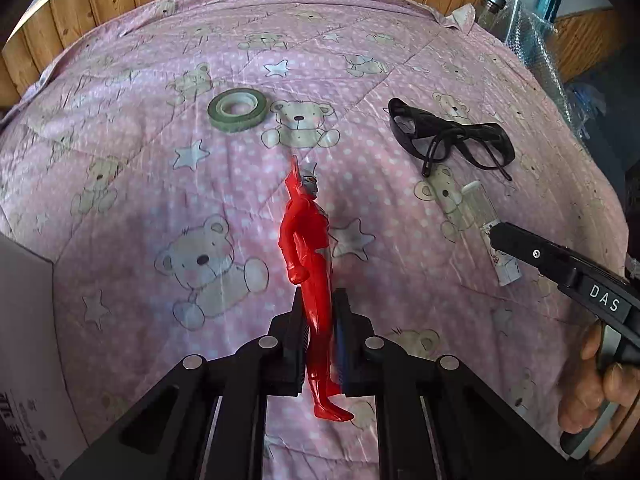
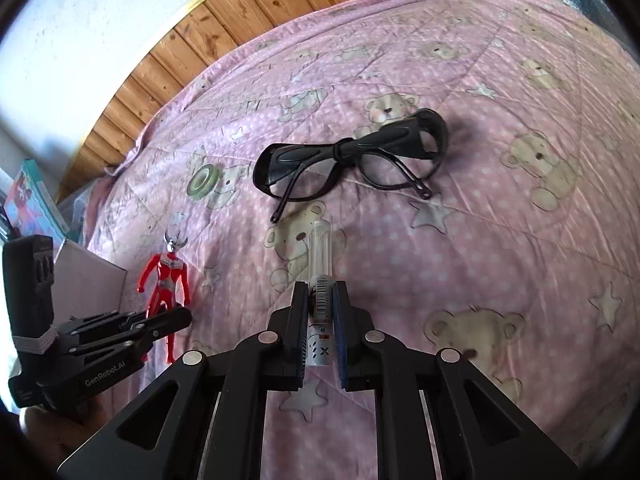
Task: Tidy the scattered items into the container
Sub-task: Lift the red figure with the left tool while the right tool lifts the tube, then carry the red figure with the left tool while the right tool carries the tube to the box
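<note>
Status: both tools are loaded — neither item has reached the container yet.

- Left tool [image 1: 318,300]: fingers pinch the red figure [image 1: 308,248] at its legs, above the pink bear-print bed cover [image 1: 160,160].
- Right tool [image 2: 320,292]: fingers pinch the clear tube [image 2: 320,280] at its barcode label; whether the tube has left the cover cannot be told.
- Container: the grey box [image 1: 24,300] at the left edge is judged to be it; its inside is not visible.
- Remaining on the bed: green tape roll [image 1: 238,110] and black glasses [image 1: 448,136], well apart.

Legible markings — "DAS" on the right tool's body, "GenRobot.AI" on the left tool's housing.
</note>
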`<state>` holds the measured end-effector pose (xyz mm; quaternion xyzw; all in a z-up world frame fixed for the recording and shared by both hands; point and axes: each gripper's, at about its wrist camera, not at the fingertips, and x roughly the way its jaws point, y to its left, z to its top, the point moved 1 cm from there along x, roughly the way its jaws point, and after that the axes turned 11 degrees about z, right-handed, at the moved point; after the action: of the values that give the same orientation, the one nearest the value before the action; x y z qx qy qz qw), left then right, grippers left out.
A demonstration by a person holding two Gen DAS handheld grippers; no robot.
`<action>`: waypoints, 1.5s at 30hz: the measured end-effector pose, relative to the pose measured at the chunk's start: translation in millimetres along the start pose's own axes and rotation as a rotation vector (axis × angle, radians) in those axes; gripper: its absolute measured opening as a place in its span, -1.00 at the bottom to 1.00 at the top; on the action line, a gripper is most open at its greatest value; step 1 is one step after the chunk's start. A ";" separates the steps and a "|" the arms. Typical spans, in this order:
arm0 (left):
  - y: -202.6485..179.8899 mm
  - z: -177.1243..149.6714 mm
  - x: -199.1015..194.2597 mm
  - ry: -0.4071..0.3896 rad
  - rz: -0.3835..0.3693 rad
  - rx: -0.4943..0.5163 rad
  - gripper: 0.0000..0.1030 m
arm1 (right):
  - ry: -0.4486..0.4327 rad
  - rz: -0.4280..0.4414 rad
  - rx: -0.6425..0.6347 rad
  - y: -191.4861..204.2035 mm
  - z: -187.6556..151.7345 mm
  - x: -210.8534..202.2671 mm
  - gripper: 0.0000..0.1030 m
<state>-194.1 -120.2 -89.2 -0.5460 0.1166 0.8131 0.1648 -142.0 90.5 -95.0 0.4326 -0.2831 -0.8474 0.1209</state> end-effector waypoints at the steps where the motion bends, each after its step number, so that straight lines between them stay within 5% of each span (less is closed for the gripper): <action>1: 3.1 -3.9 -3.2 0.005 -0.021 -0.022 -0.77 | -0.006 0.004 0.003 -1.1 -3.1 -7.0 -0.77; 9: 15.4 -22.0 -38.4 -0.018 -0.071 -0.095 -0.77 | 0.007 0.047 -0.005 17.5 -17.6 -20.6 -0.77; 16: 27.0 -45.4 -68.7 -0.049 -0.077 -0.128 -0.77 | 0.060 -0.047 -0.150 47.2 -39.3 -12.4 -0.76; 26: 48.1 -70.7 -109.7 -0.105 -0.082 -0.181 -0.77 | 0.058 0.070 -0.136 76.1 -49.1 -34.9 -0.77; 45: 77.2 -98.6 -165.3 -0.215 -0.077 -0.249 -0.77 | 0.076 0.126 -0.206 131.1 -71.9 -55.1 -0.77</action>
<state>-83.1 -250.8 27.6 -0.4761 -0.0243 0.8681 0.1383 -56.8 -17.9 -15.3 0.4312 -0.2164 -0.8456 0.2284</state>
